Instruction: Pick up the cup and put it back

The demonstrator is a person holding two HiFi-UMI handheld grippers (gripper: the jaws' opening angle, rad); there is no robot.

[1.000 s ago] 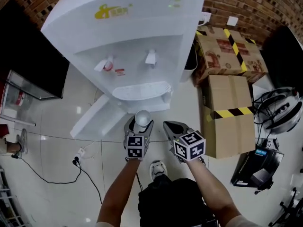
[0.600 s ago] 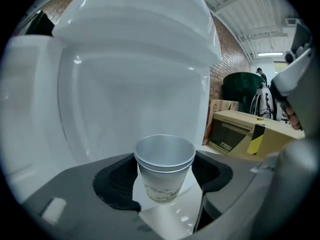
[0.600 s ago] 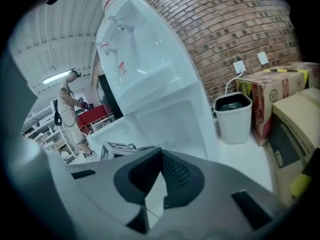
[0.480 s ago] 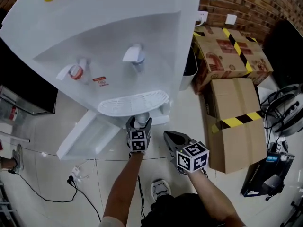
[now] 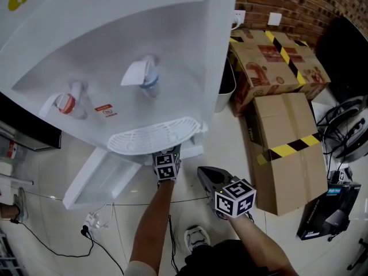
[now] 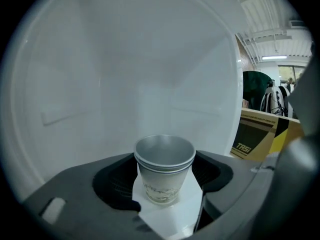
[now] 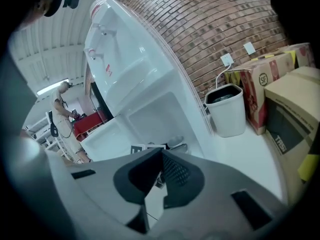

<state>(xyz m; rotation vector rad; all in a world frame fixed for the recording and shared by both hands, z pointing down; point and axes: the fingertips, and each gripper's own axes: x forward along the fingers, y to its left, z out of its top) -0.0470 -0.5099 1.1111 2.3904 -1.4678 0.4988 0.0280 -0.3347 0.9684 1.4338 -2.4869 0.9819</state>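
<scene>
A paper cup point(image 6: 164, 169) with a faint print stands upright between the jaws of my left gripper point(image 6: 165, 184), which is shut on it. A white wall of the water dispenser point(image 6: 125, 74) fills that view behind it. In the head view the left gripper point(image 5: 168, 154) reaches under the dispenser's drip tray point(image 5: 152, 137), which hides the cup. From the right gripper view the cup point(image 7: 175, 142) shows at the dispenser's lower compartment. My right gripper point(image 5: 204, 172) hangs lower right, shut and empty.
The white water dispenser point(image 5: 115, 50) has its lower door point(image 5: 95, 180) swung open to the left. A white bin point(image 5: 226, 85) and cardboard boxes point(image 5: 284, 142) stand to its right. A plug and cable point(image 5: 92, 223) lie on the floor. A person point(image 7: 62, 109) stands far off.
My left gripper has carried the cup forward and down, from in front of the dispenser to under its drip tray. The right gripper has sunk a little.
</scene>
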